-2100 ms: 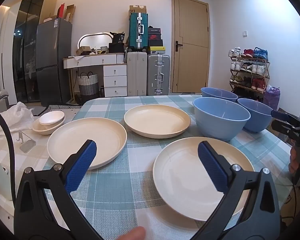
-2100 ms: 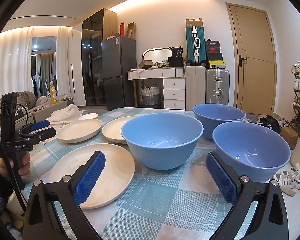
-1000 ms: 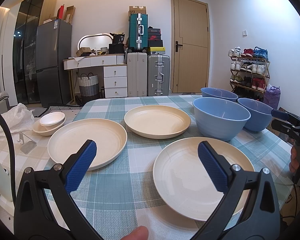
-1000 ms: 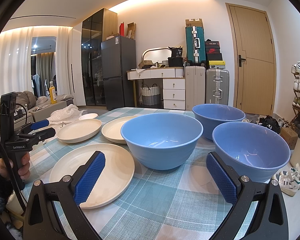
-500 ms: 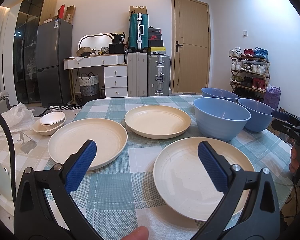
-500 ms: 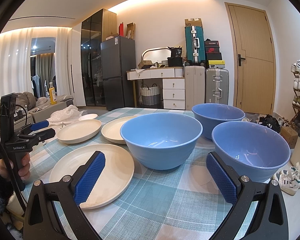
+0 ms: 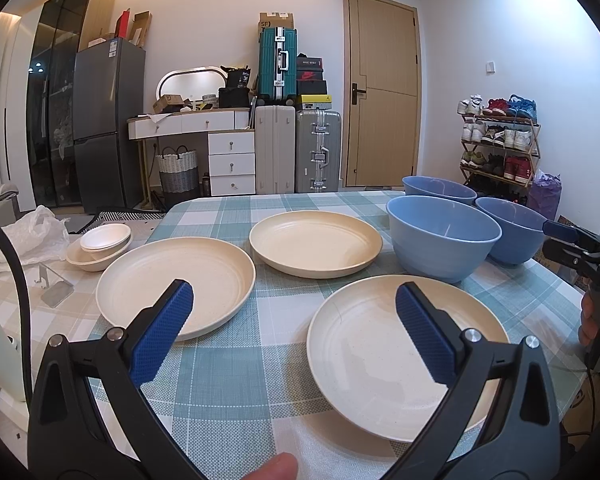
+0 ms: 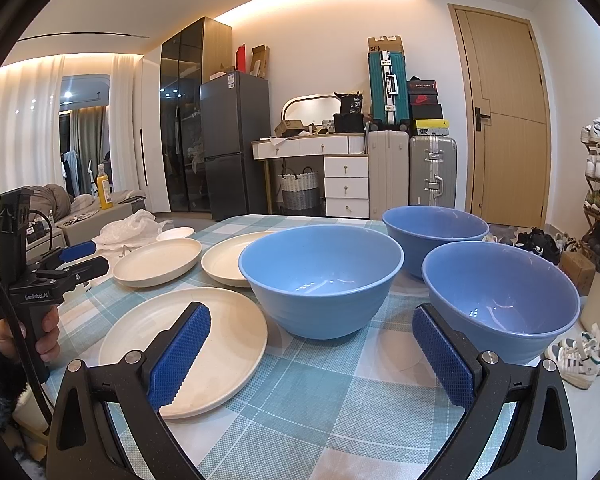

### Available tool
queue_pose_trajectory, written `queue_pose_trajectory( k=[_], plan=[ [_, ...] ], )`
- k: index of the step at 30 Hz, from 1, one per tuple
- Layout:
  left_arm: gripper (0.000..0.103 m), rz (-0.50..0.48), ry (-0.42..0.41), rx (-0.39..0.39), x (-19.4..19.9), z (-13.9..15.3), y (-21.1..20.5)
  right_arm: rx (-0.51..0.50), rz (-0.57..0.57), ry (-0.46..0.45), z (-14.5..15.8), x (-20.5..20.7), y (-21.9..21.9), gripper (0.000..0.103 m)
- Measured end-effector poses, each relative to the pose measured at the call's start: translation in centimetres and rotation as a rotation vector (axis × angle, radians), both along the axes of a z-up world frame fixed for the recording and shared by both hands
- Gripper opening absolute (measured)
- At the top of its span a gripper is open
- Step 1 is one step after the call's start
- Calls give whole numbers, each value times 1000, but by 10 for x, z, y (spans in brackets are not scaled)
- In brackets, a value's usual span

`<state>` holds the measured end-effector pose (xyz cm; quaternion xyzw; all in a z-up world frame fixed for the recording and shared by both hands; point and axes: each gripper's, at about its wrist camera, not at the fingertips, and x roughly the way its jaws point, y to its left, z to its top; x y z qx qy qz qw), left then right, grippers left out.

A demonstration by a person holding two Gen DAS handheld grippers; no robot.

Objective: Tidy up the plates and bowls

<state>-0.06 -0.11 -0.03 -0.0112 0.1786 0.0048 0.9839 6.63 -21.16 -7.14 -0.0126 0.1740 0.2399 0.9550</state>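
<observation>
Your left gripper (image 7: 294, 330) stands wide, nothing between its blue cross-hatched pads (image 7: 162, 336), and it hovers above the near edge of the table with the teal-and-white checked woven cloth (image 7: 236, 368). Your right gripper (image 8: 312, 354) is equally wide and empty, its ribbed blue pads (image 8: 180, 354) framing the cloth in front of the bowls.

Three round, shallow cream plates with a matte, faintly speckled finish and raised rims lie flat on the cloth, none touching another: the nearest cream plate (image 7: 384, 356) sits under your left gripper's right finger, the left cream plate (image 7: 188, 280) under its left finger, and the far cream plate (image 7: 316, 242) beyond the gap between them. Three deep, smooth blue bowls with faint ridges around their outer walls stand upright in a cluster on the right side: the front blue bowl (image 8: 320, 280) just beside the nearest plate, the right blue bowl (image 8: 500, 300) close to the table's right edge, and the rear blue bowl (image 8: 434, 228) behind both.

A stack of small cream bowls (image 7: 100, 246) rests apart on the neighbouring surface at left, near a crumpled white plastic bag (image 7: 32, 232).

Bare cloth shows along the near edge and in the strips between the plates.
</observation>
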Motion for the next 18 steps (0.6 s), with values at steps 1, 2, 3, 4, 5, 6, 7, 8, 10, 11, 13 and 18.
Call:
queue_pose_trajectory(
  k=[1, 2, 3, 4, 5, 6, 7, 8, 10, 11, 13, 18],
  plan=[
    [101, 0, 0, 1, 0, 0, 0, 0, 0, 0, 0, 0, 0, 103],
    [101, -1, 1, 0, 0, 0, 0, 0, 1, 0, 0, 0, 0, 103],
    [101, -1, 0, 0, 0, 0, 0, -1, 0, 1, 0, 0, 0, 103],
    [101, 0, 1, 0, 0, 0, 0, -1, 0, 2, 0, 0, 0, 103],
    [101, 0, 1, 0, 0, 0, 0, 0, 1, 2, 0, 0, 0, 103],
    [101, 0, 1, 0, 0, 0, 0, 0, 0, 2, 0, 0, 0, 103],
    [101, 0, 0, -1, 0, 0, 0, 1, 0, 3, 0, 0, 0, 103],
    [101, -1, -2, -1, 0, 0, 0, 2, -1, 2, 0, 0, 0, 103],
    [101, 0, 0, 1, 0, 0, 0, 3, -1, 2, 0, 0, 0, 103],
    [101, 0, 0, 1, 0, 0, 0, 3, -2, 2, 0, 0, 0, 103],
    [101, -1, -1, 1, 0, 0, 0, 3, -1, 2, 0, 0, 0, 103],
    [101, 0, 0, -1, 0, 0, 0, 3, -2, 3, 0, 0, 0, 103]
  ],
)
